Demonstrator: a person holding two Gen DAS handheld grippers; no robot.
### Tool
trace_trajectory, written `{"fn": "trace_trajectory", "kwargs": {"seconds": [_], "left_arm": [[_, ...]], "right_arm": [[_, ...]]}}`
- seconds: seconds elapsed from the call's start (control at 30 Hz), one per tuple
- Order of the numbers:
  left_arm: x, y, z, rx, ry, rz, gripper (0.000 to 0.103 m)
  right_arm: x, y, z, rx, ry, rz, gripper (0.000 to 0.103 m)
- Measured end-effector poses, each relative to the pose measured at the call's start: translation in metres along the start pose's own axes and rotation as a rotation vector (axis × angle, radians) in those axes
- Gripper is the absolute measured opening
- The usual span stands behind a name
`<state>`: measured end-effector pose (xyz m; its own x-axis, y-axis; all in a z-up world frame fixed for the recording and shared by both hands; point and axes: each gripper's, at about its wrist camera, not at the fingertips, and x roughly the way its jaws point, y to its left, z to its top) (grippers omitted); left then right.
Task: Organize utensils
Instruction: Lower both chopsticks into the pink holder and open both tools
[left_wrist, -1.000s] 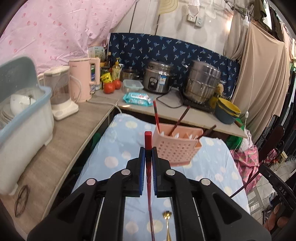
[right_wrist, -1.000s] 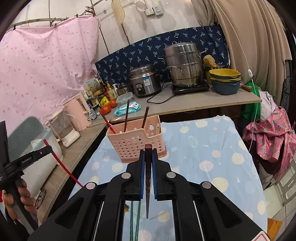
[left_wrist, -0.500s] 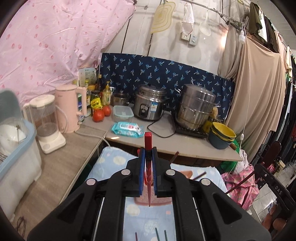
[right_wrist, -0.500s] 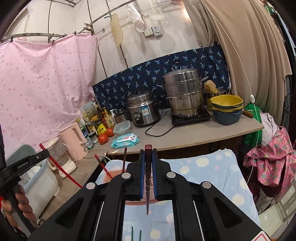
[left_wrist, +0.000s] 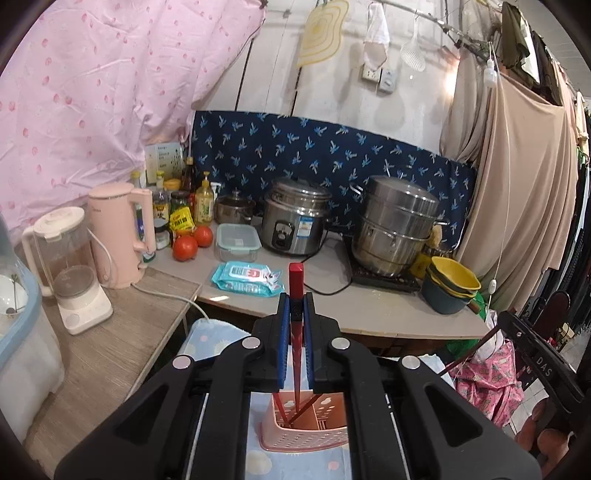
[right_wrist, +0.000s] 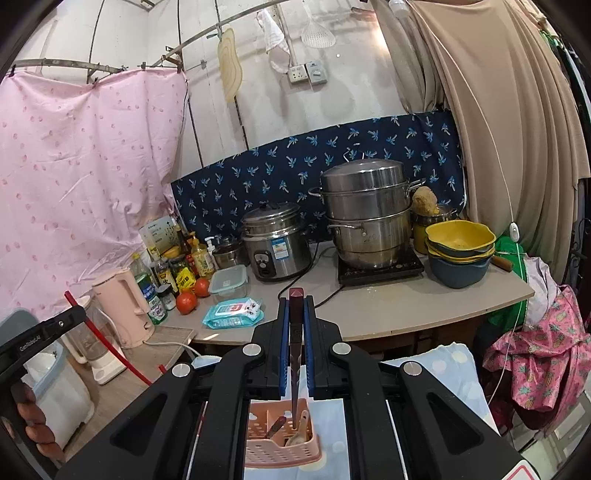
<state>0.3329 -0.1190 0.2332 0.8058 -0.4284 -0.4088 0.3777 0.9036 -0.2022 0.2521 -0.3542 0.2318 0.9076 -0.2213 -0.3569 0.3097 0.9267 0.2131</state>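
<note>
Red chopstick (left_wrist: 296, 291) is clamped in my left jaws, top end sticking up past the pads, tip pointing down over the pink utensil basket (left_wrist: 306, 434). Dark brown chopstick (right_wrist: 295, 332) is clamped the same way in my right jaws, tip hanging down over the same basket's right compartment, where a pale spoon (right_wrist: 300, 434) lies; a dark-handled utensil (right_wrist: 276, 427) leans in the compartment to its left. Whether either tip is inside the basket, can't tell. Left gripper (left_wrist: 295, 314) and right gripper (right_wrist: 296, 314) are both closed tight on their sticks. Basket sits on the blue dotted cloth (right_wrist: 448, 363) below both grippers. From the right wrist view, my left hand (right_wrist: 31, 424) shows at far left with the red stick slanting down. Behind: table (left_wrist: 373, 306) with wipes pack (left_wrist: 246, 277), rice cooker (left_wrist: 295, 218), steel steamer pot (left_wrist: 395, 225), two tomatoes (left_wrist: 185, 248), pink kettle (left_wrist: 120, 236).
</note>
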Motion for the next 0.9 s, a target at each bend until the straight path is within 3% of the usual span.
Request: {"fn": "trace_trajectory", "kwargs": {"seconds": [0.3, 0.7, 0.73, 0.8, 0.9], "left_arm": [[0.036, 0.009, -0.026, -0.010, 0.081, 0.017, 0.007], [0.053, 0.015, -0.040, -0.019, 0.129, 0.047, 0.008], [0.053, 0.015, -0.041, -0.020, 0.131, 0.051, 0.012], [0.053, 0.017, -0.042, -0.033, 0.132, 0.060, 0.034], [0.048, 0.018, -0.043, -0.035, 0.122, 0.065, 0.038]], "right_arm": [[0.052, 0.007, -0.030, -0.013, 0.108, 0.006, 0.007], [0.077, 0.005, -0.051, -0.011, 0.172, -0.017, 0.010], [0.077, 0.004, -0.051, -0.008, 0.170, -0.022, 0.013], [0.076, 0.001, -0.051, 0.000, 0.172, -0.023, 0.013], [0.073, -0.002, -0.051, 0.000, 0.172, -0.027, 0.013]]}}
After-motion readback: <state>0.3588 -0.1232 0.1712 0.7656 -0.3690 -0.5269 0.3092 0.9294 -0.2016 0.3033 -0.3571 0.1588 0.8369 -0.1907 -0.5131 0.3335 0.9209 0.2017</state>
